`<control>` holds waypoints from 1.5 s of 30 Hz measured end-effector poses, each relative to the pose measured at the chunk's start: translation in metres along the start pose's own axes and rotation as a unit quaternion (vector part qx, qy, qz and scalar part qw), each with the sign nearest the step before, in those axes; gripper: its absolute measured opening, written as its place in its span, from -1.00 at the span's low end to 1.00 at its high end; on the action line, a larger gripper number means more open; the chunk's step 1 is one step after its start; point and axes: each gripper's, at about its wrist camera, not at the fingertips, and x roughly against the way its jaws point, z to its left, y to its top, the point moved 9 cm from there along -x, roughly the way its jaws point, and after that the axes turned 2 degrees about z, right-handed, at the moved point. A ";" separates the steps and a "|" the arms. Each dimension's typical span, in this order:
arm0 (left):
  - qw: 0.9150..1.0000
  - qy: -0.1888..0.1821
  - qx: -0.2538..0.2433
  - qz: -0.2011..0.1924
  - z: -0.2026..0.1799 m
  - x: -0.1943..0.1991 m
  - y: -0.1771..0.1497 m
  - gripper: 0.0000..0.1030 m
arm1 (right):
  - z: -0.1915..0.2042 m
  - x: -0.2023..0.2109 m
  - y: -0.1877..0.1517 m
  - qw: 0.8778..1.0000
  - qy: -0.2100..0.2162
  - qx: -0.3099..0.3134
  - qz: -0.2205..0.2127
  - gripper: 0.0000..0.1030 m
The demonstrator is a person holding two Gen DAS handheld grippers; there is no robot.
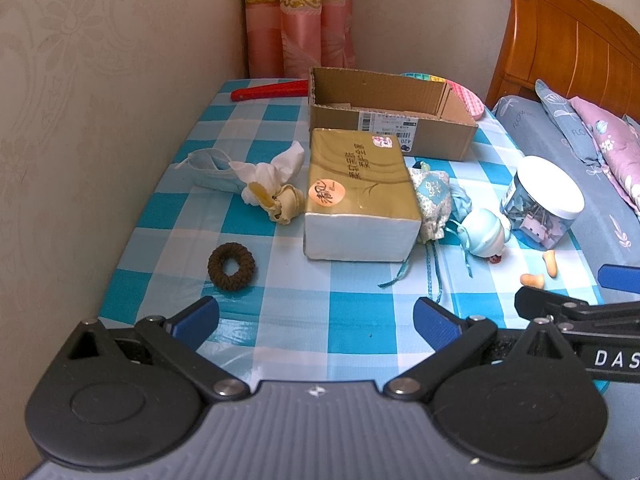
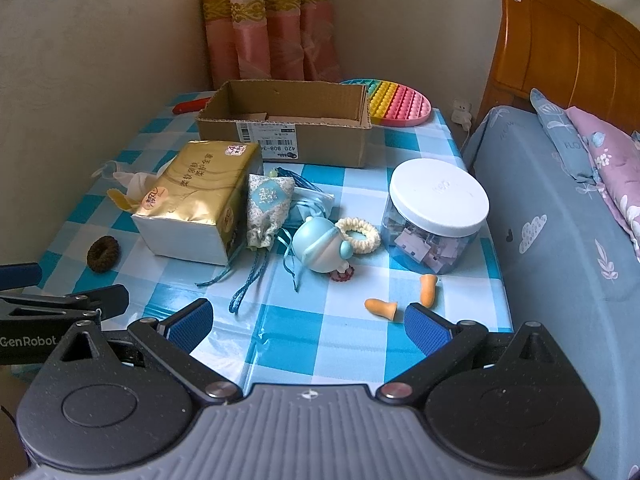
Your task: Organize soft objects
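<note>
- Blue-and-white checked cloth covers the table (image 2: 352, 344), which stands in a corner beside a bed (image 2: 560, 240) with a wooden headboard.
- At the back sits an open cardboard box (image 2: 288, 120); only loose cardboard flaps show on its floor.
- A clear jar (image 2: 434, 216) with a white lid stands near the right edge and is packed with binder clips.
- A gold tissue pack (image 1: 360, 196) lies in front of the box, a patterned drawstring pouch (image 2: 266, 208) touching its right side.
- Soft things are scattered on the cloth: a brown hair tie (image 1: 231, 266) on the left, a face mask (image 1: 210, 170) and a white crumpled cloth (image 1: 272, 176) behind it, a cream scrunchie (image 2: 360, 234) beside a pale blue toy (image 2: 320, 250), and two orange earplugs (image 2: 382, 308) at the front right.
- The left gripper (image 1: 316, 320) hovers low over the near edge, its blue pads spread wide with nothing between them.
- The right gripper (image 2: 308, 326) hangs alongside it, likewise gaping and holding nothing; one earplug lies just beyond its right pad.
</note>
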 end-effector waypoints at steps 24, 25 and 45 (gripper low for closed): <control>0.999 -0.008 -0.029 -0.038 -0.002 -0.007 0.010 0.99 | -0.006 -0.005 0.008 0.999 0.009 0.031 -0.043 1.00; 0.999 -0.008 -0.031 -0.042 -0.002 -0.008 0.011 0.99 | -0.009 -0.006 0.008 0.998 0.008 0.035 -0.047 1.00; 0.999 -0.014 -0.041 -0.023 0.023 -0.049 -0.003 0.99 | -0.042 -0.085 -0.034 0.998 0.045 0.038 0.015 1.00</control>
